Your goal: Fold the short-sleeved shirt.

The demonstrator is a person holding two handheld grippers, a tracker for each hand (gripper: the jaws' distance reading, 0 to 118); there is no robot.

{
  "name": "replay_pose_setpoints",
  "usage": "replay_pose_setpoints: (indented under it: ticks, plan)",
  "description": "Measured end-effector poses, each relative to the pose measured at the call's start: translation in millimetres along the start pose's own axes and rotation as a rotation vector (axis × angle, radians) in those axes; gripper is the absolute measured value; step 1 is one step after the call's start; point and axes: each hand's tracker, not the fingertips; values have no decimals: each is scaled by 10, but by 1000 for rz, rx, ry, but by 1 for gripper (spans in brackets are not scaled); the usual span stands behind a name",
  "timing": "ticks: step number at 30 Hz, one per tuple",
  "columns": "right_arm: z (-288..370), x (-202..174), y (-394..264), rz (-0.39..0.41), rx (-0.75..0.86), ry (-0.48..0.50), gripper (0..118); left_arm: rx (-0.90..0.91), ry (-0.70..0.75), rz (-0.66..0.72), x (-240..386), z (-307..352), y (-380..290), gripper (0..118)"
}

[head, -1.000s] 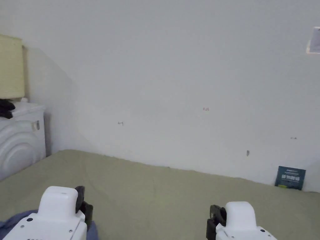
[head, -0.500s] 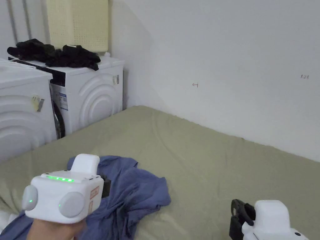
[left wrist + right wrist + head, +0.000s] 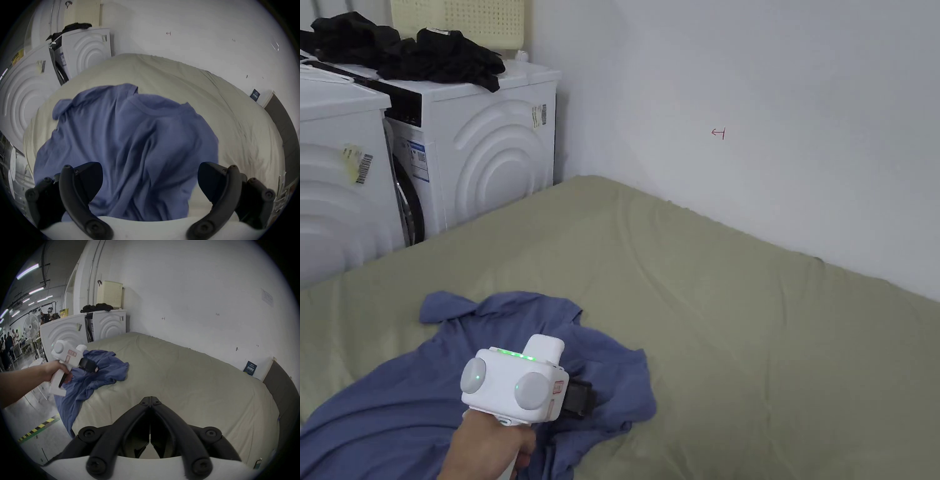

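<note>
Blue short-sleeved shirt lies crumpled near the left edge of the olive-sheeted bed, part hanging over the side. Left gripper hovers just above it, jaws wide apart. Right gripper: jaws together, empty, over bare sheet. Step: first grasp. Next: pinch an edge, spread flat.

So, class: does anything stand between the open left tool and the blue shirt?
Nothing visible does. The left tool hangs directly over the crumpled blue shirt, jaws apart, on the green-covered bed.
</note>
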Motion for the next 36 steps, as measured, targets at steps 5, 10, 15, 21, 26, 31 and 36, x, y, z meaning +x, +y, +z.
replay_pose_setpoints:
  ticks: [5, 10, 15, 21, 26, 31, 36]
  plan:
    - [-73, 27, -76, 39, -47, 4, 0, -51, 65, 38, 140, -277, 111, 116]
    - [-75, 56, -111, 57, -65, -5, 0, -158, 56, 161, -43, -705, 61, 115]
    - [-58, 56, -110, 55, -61, -5, 0, -72, 129, 72, -30, -408, 227, 6]
    - [70, 18, -72, 43, -33, 11, 0, -42, -9, 178, -183, -228, 96, 6]
    - [231, 134, -92, 21, -10, -2, 0, 14, -139, 209, -112, 140, 122, 6]
    - [546, 365, -159, -46, 24, -33, 0, 109, -252, 200, 325, 554, 235, 6]
    - [926, 622, -312, -94, 56, -89, 0, 175, -373, 95, 1226, 938, 361, 6]
